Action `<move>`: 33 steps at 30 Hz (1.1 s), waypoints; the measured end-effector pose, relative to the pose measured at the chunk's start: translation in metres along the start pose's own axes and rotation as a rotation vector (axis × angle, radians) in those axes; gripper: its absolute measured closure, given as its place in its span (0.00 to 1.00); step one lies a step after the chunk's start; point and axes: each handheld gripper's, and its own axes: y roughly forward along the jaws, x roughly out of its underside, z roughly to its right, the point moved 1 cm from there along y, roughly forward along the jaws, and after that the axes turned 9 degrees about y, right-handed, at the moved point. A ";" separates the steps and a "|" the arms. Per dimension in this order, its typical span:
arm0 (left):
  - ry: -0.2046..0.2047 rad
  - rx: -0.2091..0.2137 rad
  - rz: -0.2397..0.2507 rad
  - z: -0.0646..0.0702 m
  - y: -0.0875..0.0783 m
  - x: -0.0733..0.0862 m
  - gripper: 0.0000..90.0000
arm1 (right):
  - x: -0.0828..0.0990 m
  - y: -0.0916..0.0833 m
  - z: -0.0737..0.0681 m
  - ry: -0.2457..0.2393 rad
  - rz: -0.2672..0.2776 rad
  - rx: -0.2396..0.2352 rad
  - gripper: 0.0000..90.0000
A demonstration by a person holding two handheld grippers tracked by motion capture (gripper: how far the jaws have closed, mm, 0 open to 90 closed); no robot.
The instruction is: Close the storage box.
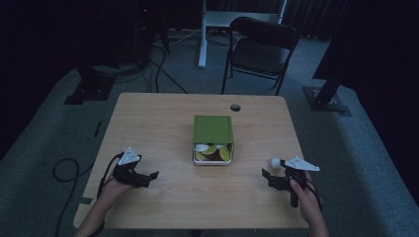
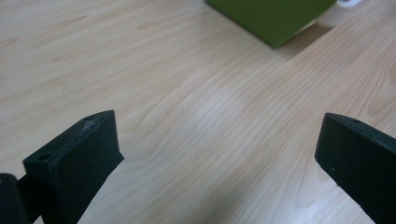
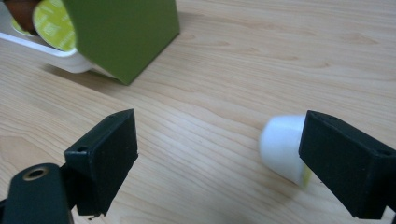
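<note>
Two grippers rest low over the wooden table, one at each near corner. The right gripper has its jaws spread wide with nothing clamped; a small white capsule lies on its side on the wood just inside the right-hand finger, partly hidden behind it, whether touching it cannot be told. A sliver of yellow-green shows at the capsule's near end. Beyond the left-hand finger, well apart, stands the white tray with its green lid slid partway back, and a yellow-green capsule shows in the uncovered part.

The left gripper is likewise wide open, bare wood between its fingers. The green lid's corner sits far ahead of them, toward the right-hand finger's side
</note>
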 end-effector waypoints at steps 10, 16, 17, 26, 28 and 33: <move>-0.042 -0.045 -0.005 -0.009 -0.019 0.027 0.00 | 0.015 -0.005 0.015 0.039 -0.017 0.039 0.12; -0.062 -0.071 -0.027 -0.010 -0.024 0.038 0.00 | 0.023 -0.006 0.021 0.053 -0.023 0.054 0.12; -0.063 -0.072 -0.032 -0.009 -0.024 0.039 0.00 | 0.024 -0.007 0.022 0.054 -0.025 0.058 0.12; -0.078 -0.102 -0.043 -0.008 -0.028 0.052 0.00 | 0.034 -0.008 0.028 0.106 -0.027 0.093 0.12; -0.081 -0.104 -0.046 -0.007 -0.029 0.056 0.00 | 0.036 -0.008 0.029 0.096 -0.036 0.113 0.12; -0.092 -0.123 -0.067 -0.006 -0.030 0.065 0.00 | 0.041 -0.008 0.031 0.087 -0.057 0.157 0.12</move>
